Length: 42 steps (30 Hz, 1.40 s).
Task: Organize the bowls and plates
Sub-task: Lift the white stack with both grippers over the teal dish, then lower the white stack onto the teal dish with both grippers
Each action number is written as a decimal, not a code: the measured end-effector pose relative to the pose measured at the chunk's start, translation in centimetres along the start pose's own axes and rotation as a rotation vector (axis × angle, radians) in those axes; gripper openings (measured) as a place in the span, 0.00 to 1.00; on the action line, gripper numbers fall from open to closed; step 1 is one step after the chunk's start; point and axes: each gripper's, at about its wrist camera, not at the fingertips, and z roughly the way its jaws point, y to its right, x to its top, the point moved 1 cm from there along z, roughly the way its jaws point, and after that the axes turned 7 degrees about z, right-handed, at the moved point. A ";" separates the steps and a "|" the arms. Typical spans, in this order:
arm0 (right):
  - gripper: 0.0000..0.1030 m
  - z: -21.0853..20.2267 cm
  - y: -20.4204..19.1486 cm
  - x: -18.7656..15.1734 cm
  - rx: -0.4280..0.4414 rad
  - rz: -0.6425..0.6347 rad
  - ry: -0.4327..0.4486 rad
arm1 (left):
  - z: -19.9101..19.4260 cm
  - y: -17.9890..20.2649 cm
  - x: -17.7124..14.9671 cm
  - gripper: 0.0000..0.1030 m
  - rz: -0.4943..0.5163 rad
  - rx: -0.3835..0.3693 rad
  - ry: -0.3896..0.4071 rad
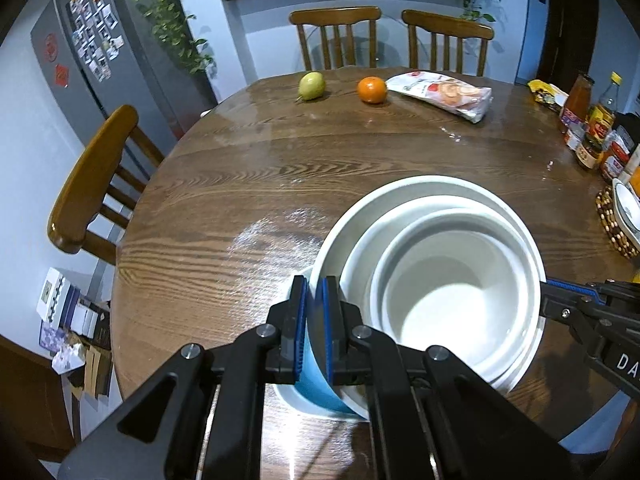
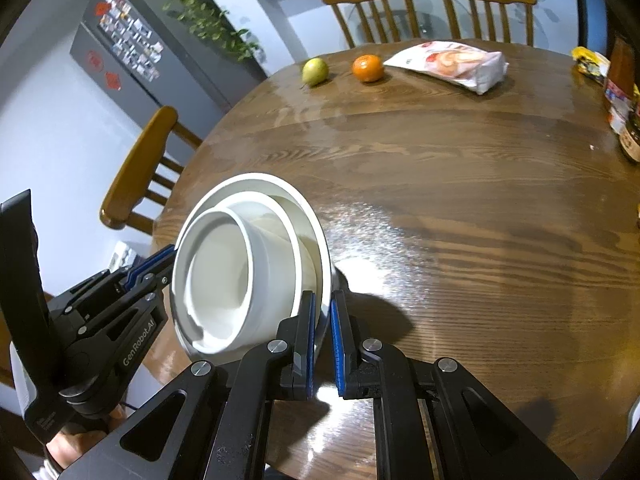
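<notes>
Room: kitchen-dining corner, wooden chairs round a round wooden tabletop (image 1: 248,168), fridge with magnets at the back.
Stack: three white dishes nested, small bowl (image 1: 452,292) inside a middle bowl (image 1: 360,256), both inside the large outer bowl (image 1: 332,240) (blue on its outside wall).
Stack position: near edge of the tabletop, between the two tools; whether it rests on the wood or is lifted clear cannot be told.
Left tongs (image 1: 315,328): clenched on the large bowl's rim, one pad inside, one outside.
Right tongs (image 2: 323,344): clenched on the opposite rim of the same bowl.
Done: nesting by size looks complete.
Left: judged, carry the stack to its place and set it down; another dish (image 1: 626,210) at the right edge, on a beaded mat, is not yet gathered.
Bystanders: pear (image 1: 311,85), orange (image 1: 372,89), snack bag (image 1: 442,94), untouched.
</notes>
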 end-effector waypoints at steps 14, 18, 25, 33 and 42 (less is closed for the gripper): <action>0.11 2.5 -1.7 -0.4 0.013 -0.035 -0.060 | 1.4 -2.1 -1.2 0.03 -0.042 0.021 -0.048; 0.11 2.9 -1.9 -0.4 0.011 -0.038 -0.069 | 1.8 -2.2 -1.3 0.03 -0.045 0.020 -0.057; 0.11 3.8 -1.9 -0.3 0.004 -0.035 -0.091 | 2.8 -2.6 -1.7 0.03 -0.051 0.012 -0.086; 0.11 5.0 -1.9 -0.2 -0.005 -0.032 -0.118 | 4.0 -2.9 -1.9 0.03 -0.055 0.005 -0.117; 0.11 6.4 -1.7 -0.1 -0.020 -0.021 -0.152 | 5.3 -3.0 -2.0 0.03 -0.061 -0.007 -0.153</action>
